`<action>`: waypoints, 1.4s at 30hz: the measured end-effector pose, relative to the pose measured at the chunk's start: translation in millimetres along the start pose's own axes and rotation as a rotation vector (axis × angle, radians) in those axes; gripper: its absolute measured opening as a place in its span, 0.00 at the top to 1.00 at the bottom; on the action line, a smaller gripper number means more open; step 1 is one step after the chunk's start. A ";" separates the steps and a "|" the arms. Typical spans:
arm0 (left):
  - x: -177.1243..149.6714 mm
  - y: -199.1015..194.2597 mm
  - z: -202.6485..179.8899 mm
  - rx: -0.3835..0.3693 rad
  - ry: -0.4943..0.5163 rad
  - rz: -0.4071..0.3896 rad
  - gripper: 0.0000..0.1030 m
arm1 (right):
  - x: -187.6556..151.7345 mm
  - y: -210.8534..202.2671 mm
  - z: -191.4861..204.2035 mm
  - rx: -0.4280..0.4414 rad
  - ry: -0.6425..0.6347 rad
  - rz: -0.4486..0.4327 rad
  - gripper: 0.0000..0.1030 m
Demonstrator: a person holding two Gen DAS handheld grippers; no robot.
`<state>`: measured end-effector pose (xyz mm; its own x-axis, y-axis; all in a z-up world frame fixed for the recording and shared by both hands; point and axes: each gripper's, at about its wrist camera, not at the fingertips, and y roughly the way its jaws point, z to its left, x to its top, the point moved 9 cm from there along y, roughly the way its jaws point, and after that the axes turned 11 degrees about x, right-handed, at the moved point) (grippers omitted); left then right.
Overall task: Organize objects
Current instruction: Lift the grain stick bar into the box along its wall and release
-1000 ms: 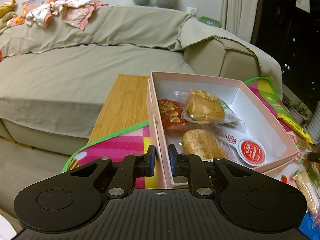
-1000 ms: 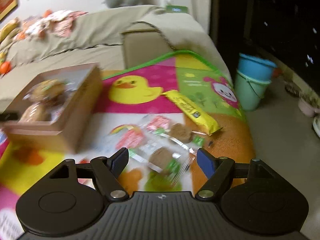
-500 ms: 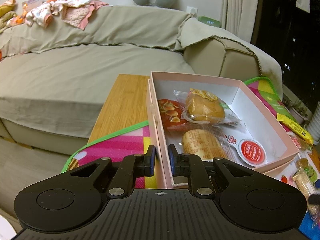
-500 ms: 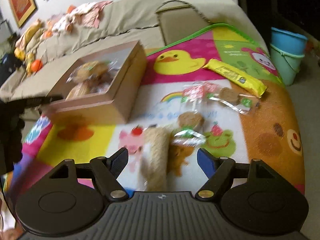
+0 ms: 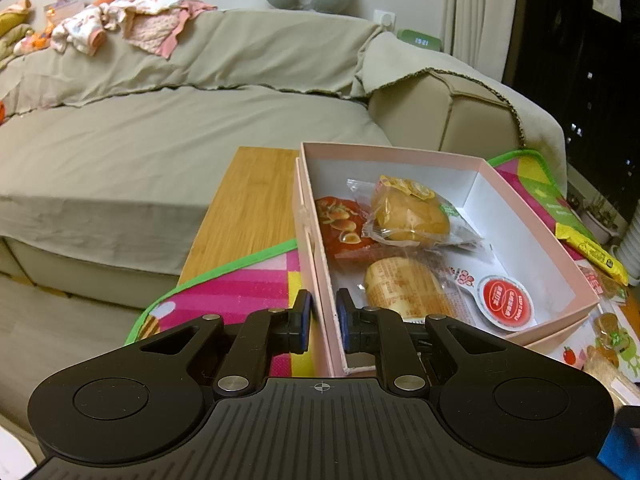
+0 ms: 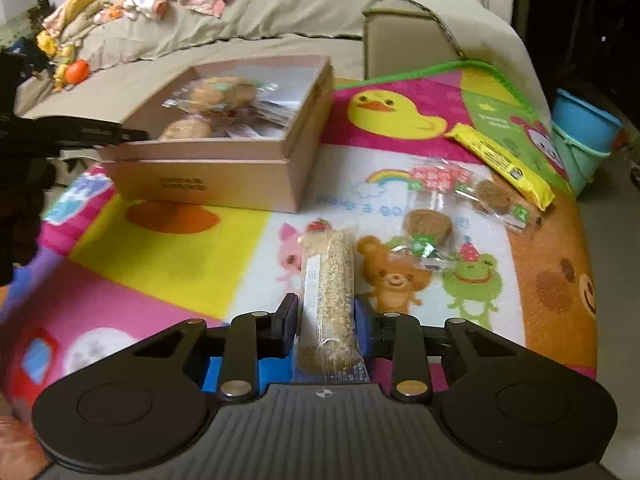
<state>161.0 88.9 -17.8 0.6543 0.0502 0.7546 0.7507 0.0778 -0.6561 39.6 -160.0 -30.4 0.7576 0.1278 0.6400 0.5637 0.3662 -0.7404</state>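
Both claws pinching on the play mat (image 6: 168,240)
Left gripper (image 5: 322,322) clamps the box (image 5: 536,236) wall; right gripper (image 6: 326,326) squeezes the snack bar (image 6: 328,280).

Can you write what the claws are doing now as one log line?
left claw: shut on pink box wall | right claw: closed around grain bar | grain bar: on mat

Left wrist view: close over pink box (image 5: 440,168), facing sofa (image 5: 160,140). Right wrist view: low over mat (image 6: 180,248); box shared.
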 end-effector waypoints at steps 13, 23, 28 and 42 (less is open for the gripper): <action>0.5 -1.0 0.6 -0.014 -0.007 -0.003 0.84 | 42.5 -38.9 39.5 0.016 -0.125 -0.063 0.83; 0.5 -0.8 0.6 -0.018 -0.007 -0.003 0.83 | -1.2 -5.7 25.8 0.007 -0.039 0.048 0.66; 0.6 -0.8 0.6 -0.018 -0.007 -0.003 0.83 | -16.2 11.4 23.3 -0.033 -0.067 0.092 0.70; 0.6 -1.1 0.6 -0.013 -0.003 -0.004 0.84 | 108.5 -51.1 66.1 0.131 -0.124 -0.245 0.91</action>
<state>160.5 89.4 -16.6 0.6508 0.0532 0.7574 0.7546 0.0647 -0.6530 71.3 -103.9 90.5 0.5538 0.1296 0.8225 0.6714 0.5148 -0.5332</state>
